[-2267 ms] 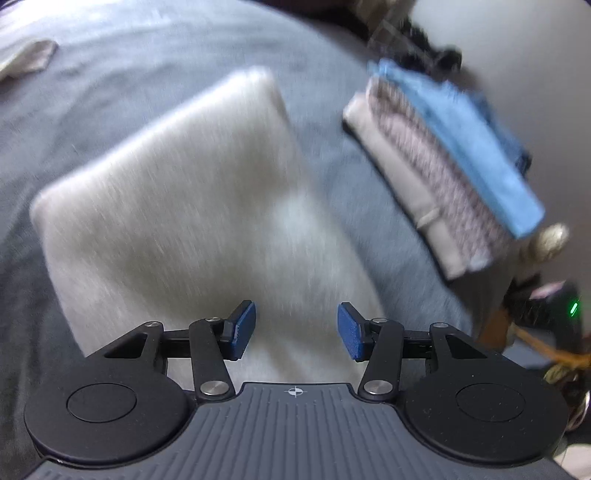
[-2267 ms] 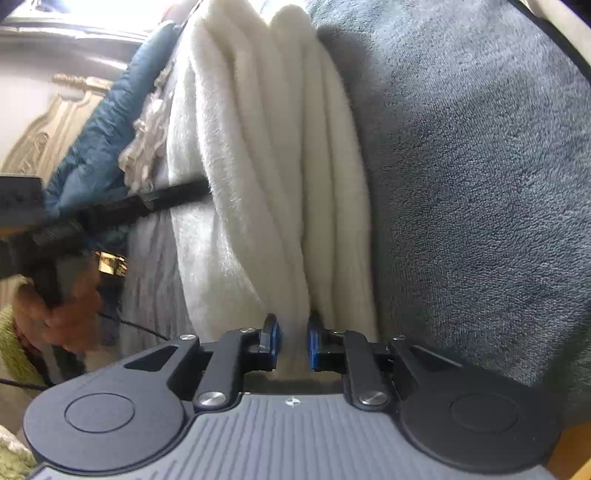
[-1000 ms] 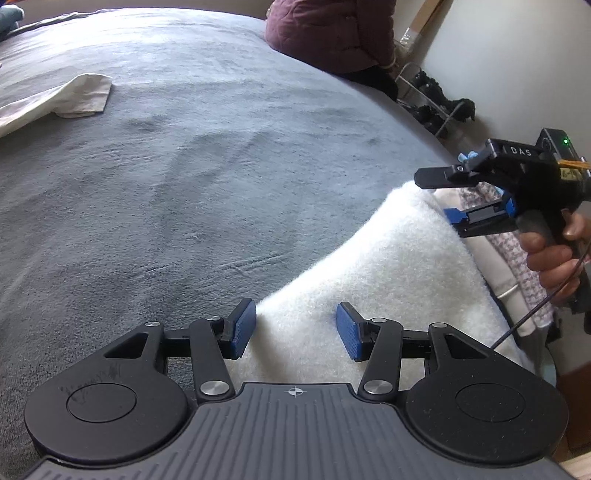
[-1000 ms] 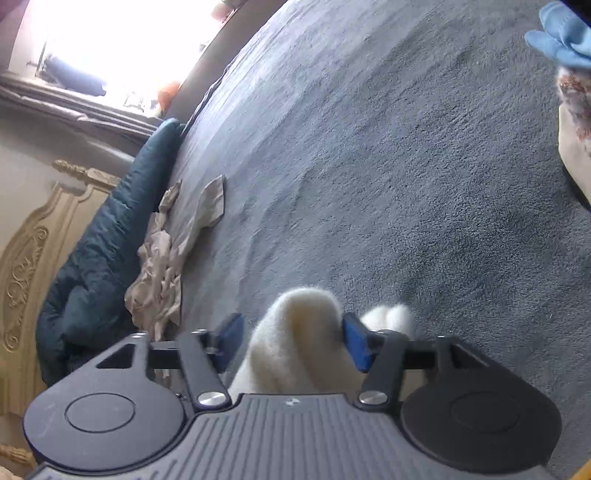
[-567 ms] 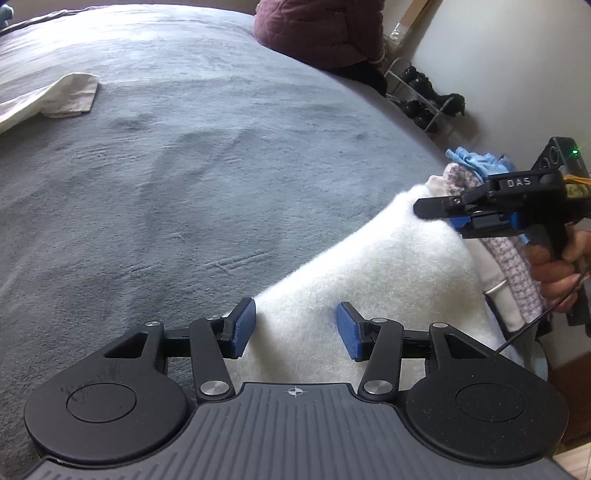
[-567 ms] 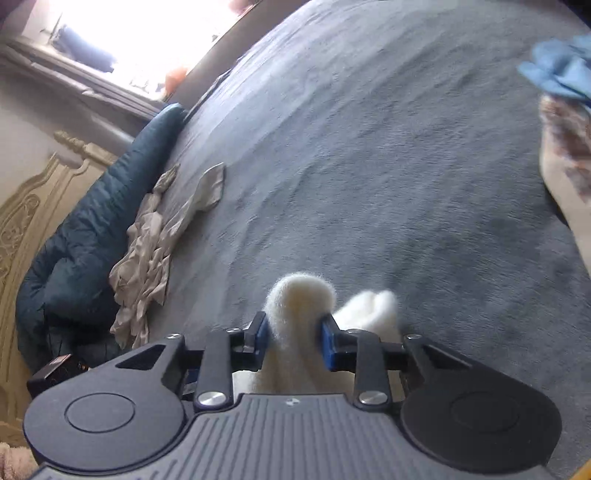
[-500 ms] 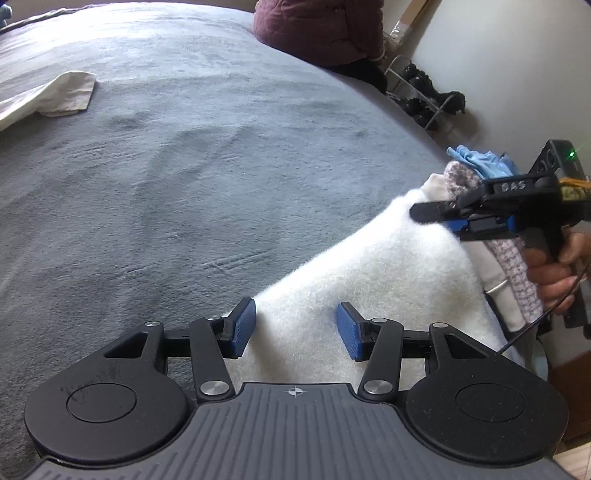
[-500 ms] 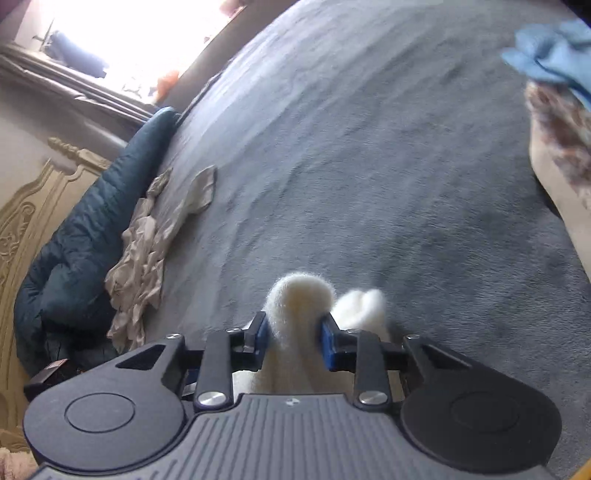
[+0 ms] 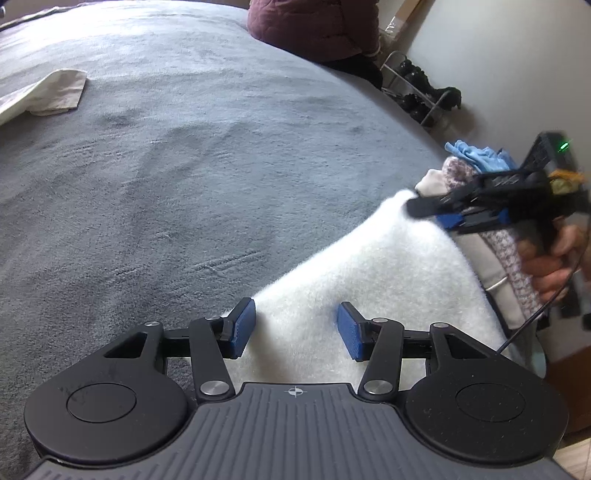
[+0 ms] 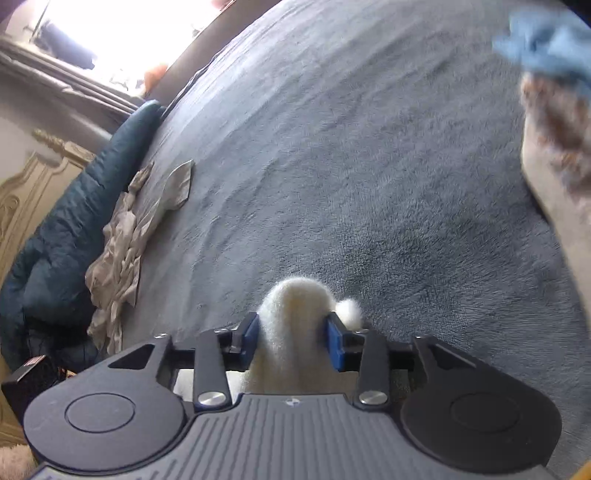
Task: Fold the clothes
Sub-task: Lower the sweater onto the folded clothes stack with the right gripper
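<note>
A folded white fleece garment (image 9: 373,273) lies on the grey bed cover (image 9: 184,166), running from my left gripper to the right. My left gripper (image 9: 295,328) is open, its blue pads astride the near edge of the fleece. My right gripper (image 9: 443,216) shows at the far end of the fleece in the left wrist view. In the right wrist view my right gripper (image 10: 291,338) is shut on a thick fold of the white fleece (image 10: 291,306). A stack of folded clothes (image 9: 480,206) with a light blue top piece lies just behind it.
A crumpled beige garment (image 10: 122,254) lies by a dark teal duvet (image 10: 74,229) near the headboard. A cream cloth (image 9: 44,96) lies far left. A maroon jacket (image 9: 317,26) sits at the bed's far edge, a shoe rack (image 9: 421,96) by the wall.
My right gripper has closed on the fleece fold and moved slightly toward the stack of clothes. My left gripper stays open at the near edge.
</note>
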Motion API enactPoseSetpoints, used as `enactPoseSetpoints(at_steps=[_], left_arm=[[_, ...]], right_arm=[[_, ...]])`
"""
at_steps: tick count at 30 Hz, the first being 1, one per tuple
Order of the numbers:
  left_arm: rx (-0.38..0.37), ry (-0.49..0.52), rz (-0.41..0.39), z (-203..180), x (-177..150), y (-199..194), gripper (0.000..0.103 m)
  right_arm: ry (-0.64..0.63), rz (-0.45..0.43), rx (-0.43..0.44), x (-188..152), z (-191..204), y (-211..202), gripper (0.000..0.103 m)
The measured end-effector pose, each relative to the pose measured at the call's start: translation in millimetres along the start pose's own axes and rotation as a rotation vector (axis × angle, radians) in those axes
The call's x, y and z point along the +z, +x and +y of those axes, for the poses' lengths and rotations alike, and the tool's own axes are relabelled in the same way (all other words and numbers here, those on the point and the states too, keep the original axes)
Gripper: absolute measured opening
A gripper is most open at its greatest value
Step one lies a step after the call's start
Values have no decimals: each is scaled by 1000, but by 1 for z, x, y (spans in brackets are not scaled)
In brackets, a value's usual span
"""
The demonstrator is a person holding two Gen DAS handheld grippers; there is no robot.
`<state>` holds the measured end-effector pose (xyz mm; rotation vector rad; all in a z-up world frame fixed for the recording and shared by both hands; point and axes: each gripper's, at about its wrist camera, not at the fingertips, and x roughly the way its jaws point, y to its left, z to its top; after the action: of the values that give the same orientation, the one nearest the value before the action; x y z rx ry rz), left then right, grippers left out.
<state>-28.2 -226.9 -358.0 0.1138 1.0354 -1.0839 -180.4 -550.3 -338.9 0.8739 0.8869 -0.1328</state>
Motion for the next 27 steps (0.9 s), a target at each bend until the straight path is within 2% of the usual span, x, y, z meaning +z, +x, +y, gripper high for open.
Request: enactPoseSetpoints(at_steps=[3,6,7,10,12,13,14,17,18,20,22,25,27], left_arm=[[10,-4,-2,0,-2,-1,49],[19,3,1,0,-1,-1,49],[22,10,3,-1,-1,0,49],[29,18,6,-1,-1,0,49],[33,23,6,-1,-2,0,49],[36,27,6,-1,-3,1,49],[41,34,6,-1,-4,1,49],[43,55,7,-2,-4,1,49],[45,61,10,-3,-4,1,49],[56,73,11,-5,-1,-3,49],[71,80,4,-7,2,-8,49],[106,51,-52,-9,6,-21,50],[114,46,-75,-11,8,-26,50]], right_arm=[[-39,-67,-82,-3,17,-38,49],[-143,-134,-68,-10,46,-71,46],[-189,-134,-56,-13,56,-72,42],[-310,-99,-33,-19,74,-48,31],[-385,-59,-92,-24,71,-16,27],[-417,-40,-132,-26,66,0,19],[-417,-36,-161,-28,56,13,18],[-363,-60,-123,-26,43,18,17],[-362,-60,-134,-26,46,15,17],[-372,-65,-162,-27,59,1,18],[-379,-106,-154,-31,71,-29,18],[-426,-138,-182,-42,86,-76,21],[-475,-127,-194,-50,91,-92,23]])
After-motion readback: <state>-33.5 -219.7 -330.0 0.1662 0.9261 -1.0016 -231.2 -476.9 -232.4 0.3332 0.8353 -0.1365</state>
